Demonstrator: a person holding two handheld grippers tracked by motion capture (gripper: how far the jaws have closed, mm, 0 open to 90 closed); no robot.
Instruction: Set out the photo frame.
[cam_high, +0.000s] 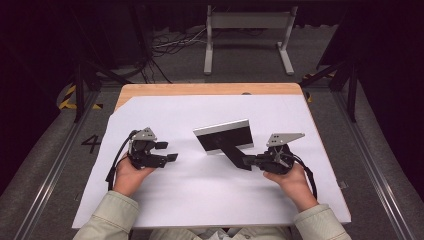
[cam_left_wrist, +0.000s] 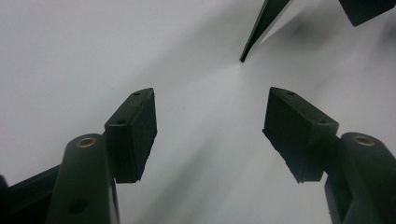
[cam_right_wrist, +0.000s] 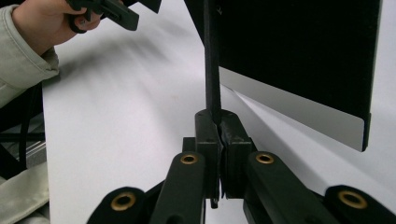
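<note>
Photo frame (cam_high: 223, 136) stands mid-desk (cam_high: 165, 200) on the white sheet, its black back stand (cam_high: 235, 154) pinched in the right gripper (cam_high: 251, 161), whose fingers are clamped on it. Left gripper (cam_high: 170, 151) idle, fingers wide, empty. Step: setting the stand. Next likely calls for a steady release.

The left tool (cam_high: 167, 151) sits low at the person's left, held in the left hand (cam_high: 131, 172), its jaws spread wide with nothing between them. The right tool (cam_high: 248, 162), gripped by the right hand (cam_high: 290, 177), points inward with its jaws pressed together, pinching a thin black strut (cam_right_wrist: 212, 70).
</note>
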